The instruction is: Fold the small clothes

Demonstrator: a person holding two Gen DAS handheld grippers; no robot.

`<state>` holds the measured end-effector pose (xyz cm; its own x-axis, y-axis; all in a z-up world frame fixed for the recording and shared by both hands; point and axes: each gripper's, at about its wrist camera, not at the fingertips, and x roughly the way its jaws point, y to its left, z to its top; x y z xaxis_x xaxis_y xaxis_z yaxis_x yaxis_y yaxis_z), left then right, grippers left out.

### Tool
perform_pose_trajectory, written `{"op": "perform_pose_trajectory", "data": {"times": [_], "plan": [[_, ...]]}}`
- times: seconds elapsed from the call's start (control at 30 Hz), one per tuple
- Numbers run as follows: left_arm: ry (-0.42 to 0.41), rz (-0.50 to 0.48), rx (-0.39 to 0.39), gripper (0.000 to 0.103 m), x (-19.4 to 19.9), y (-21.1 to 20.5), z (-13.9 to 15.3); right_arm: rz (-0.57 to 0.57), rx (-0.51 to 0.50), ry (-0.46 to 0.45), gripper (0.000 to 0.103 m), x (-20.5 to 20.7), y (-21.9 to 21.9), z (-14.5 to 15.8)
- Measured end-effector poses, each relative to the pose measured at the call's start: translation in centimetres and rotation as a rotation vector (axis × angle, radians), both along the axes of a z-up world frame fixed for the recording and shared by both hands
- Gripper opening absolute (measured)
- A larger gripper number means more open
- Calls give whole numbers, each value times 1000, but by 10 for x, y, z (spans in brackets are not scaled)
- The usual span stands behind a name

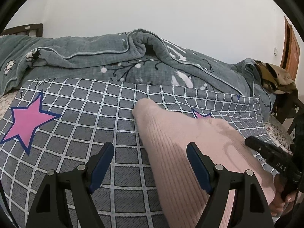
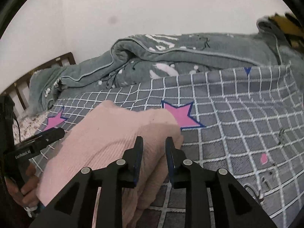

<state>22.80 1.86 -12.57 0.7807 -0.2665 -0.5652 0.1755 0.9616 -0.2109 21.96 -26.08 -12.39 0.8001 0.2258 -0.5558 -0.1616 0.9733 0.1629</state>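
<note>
Two grippers over a bed, one pink ribbed garment (image 1: 171,148) between them. It lies on a grey checked sheet (image 1: 76,125) with pink stars, running from the middle of the left wrist frame down to the lower right.

Left gripper (image 1: 150,163) has its jaws spread wide and released, nothing pinched. One finger sits over the bare sheet and the other over the pink knit, so the garment's edge lies between them.

Right gripper (image 2: 154,152), in the right wrist view, has its jaws close together around a bunched fold of the garment at its right edge. Fabric is definitely between them, but whether the pads are actually pressing on it I can't tell, the view's a bit blurry there.

Stuff around: a rumpled grey-green quilt (image 1: 85,57) heaped along the back of the bed, across the upper half of both frames. Dark wooden headboard (image 2: 62,61) at the left edge of the right view. Brownish clothing pile (image 1: 275,77) and a wooden door (image 1: 290,55) at upper right in the left view. Floral bedsheet (image 2: 30,123) peeks out beside the checked one.
</note>
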Motion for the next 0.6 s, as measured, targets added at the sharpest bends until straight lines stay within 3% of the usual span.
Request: {"op": "perform_pose_trajectory", "data": {"times": [0.1, 0.3, 0.5, 0.6], "plan": [[-5, -30, 1, 76, 2, 0, 2, 5, -26, -21, 26, -1, 2, 7], [17, -109, -99, 76, 20, 1, 18, 34, -48, -27, 31, 11, 0, 20], [19, -121, -66, 76, 52, -16, 31, 89, -24, 49, 32, 47, -1, 12], [44, -154, -57, 68, 67, -24, 24, 113, 4, 103, 32, 58, -2, -4]]}}
